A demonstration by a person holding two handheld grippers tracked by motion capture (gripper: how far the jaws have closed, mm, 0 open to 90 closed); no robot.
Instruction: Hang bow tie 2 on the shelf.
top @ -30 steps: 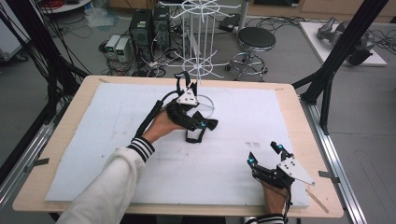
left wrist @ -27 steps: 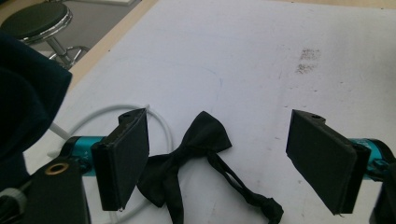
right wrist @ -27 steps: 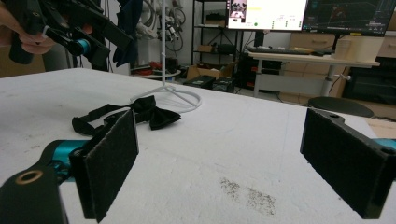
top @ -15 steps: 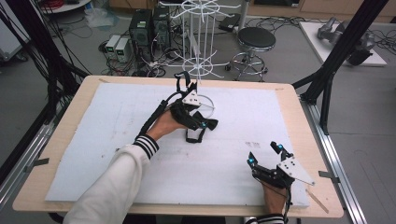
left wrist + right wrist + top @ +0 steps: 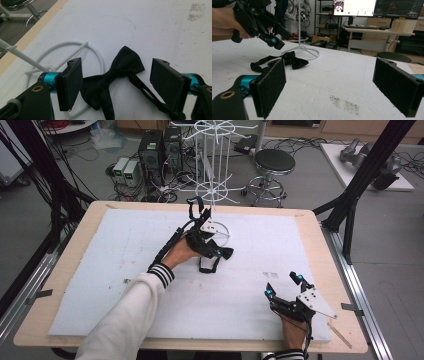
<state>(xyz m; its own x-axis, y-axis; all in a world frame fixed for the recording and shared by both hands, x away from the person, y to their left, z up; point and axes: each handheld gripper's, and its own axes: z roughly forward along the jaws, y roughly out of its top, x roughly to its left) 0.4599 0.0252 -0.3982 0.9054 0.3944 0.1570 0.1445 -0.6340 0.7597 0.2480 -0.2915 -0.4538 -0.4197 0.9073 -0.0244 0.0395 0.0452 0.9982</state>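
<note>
The left gripper point(image 5: 117, 82) hangs just over the black bow tie point(image 5: 112, 75), its jaws parted to either side of the knot and just now narrowing, though the pads do not yet press the cloth. So the pick-up looks barely begun: the tie lies flat on the white table point(image 5: 125, 245), right beside the round base of the wire rack point(image 5: 216, 195) at the far edge. At the near right, the right gripper point(image 5: 284, 286) rests wide open and empty.
</note>
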